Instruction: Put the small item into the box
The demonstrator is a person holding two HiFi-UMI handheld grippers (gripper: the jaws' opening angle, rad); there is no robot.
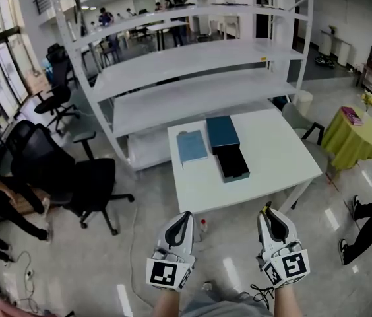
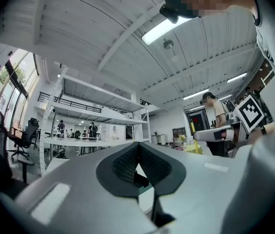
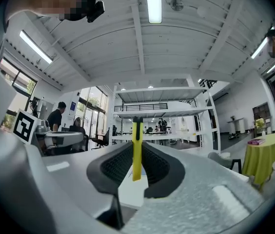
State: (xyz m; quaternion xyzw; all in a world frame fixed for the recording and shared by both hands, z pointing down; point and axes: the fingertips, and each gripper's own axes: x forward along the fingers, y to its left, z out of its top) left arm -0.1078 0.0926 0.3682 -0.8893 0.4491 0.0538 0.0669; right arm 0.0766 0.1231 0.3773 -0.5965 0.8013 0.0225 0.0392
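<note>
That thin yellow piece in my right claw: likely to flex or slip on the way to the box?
Probably stiff: the yellow piece stands straight in the right claw, with no sag. It looks thin and light, so a bump might pivot it in the grip. It seems flat, so unlikely to roll inside the black box.
</note>
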